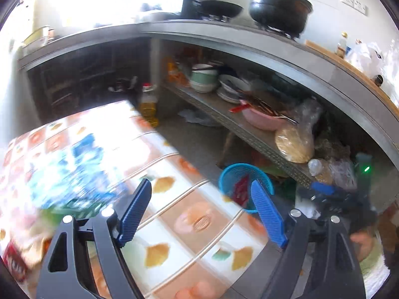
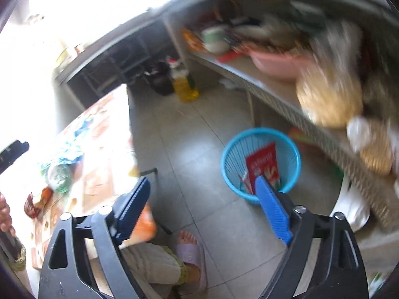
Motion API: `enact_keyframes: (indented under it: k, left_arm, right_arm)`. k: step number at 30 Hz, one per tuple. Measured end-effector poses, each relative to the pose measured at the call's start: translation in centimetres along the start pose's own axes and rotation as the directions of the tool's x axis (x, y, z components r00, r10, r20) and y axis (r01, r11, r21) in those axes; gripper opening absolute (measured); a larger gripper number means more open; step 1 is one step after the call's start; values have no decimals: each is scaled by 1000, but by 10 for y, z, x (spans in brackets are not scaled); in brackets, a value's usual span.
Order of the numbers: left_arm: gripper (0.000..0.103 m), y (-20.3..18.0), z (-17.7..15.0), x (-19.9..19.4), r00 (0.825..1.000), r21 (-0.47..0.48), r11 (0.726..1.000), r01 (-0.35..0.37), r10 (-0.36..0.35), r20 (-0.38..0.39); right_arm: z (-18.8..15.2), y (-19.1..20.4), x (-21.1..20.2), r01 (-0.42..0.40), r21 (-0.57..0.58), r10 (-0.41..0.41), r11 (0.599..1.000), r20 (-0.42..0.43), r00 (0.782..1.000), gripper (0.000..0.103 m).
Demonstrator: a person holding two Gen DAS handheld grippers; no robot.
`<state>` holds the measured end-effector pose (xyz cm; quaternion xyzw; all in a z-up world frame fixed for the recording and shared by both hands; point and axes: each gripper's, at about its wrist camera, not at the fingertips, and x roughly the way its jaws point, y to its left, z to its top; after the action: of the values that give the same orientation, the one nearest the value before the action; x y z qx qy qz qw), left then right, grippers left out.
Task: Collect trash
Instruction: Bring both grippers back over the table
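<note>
A blue ribbed basket stands on the grey tiled floor with a red packet leaning inside it. My right gripper hangs above the floor left of the basket, open, nothing between its blue pads. On the table's patterned cloth lie a blurred blue and white wrapper and a red packet at the lower left edge. My left gripper is over the table's near corner, open and empty. In the left wrist view the basket shows past the table edge.
A low shelf holds bowls, a pink basin and bagged food. A yellow oil bottle stands on the floor. Pots sit on the counter above. A person's slippered foot is below my right gripper.
</note>
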<state>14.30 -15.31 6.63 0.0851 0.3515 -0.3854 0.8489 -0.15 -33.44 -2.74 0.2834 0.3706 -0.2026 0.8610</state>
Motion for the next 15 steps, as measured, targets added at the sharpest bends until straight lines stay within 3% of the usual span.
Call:
enact_keyframes:
  k: [3,9,15]
  left_arm:
    - [80,15,-19,-22,999,-25,999,-41,41,17]
    - [84,46,-53,-60,988,-81,988,-135,140,58]
    - [85,82,-86,-78,975,-185,960,-208,218,34]
  right_arm:
    - [9,33,-12,23,-71,-21,997,21,1000,95]
    - [22,87,-21,72,-161,-68,984,33,997,95]
    - [17,140,-21,151,-337,-134,929,73,988,95]
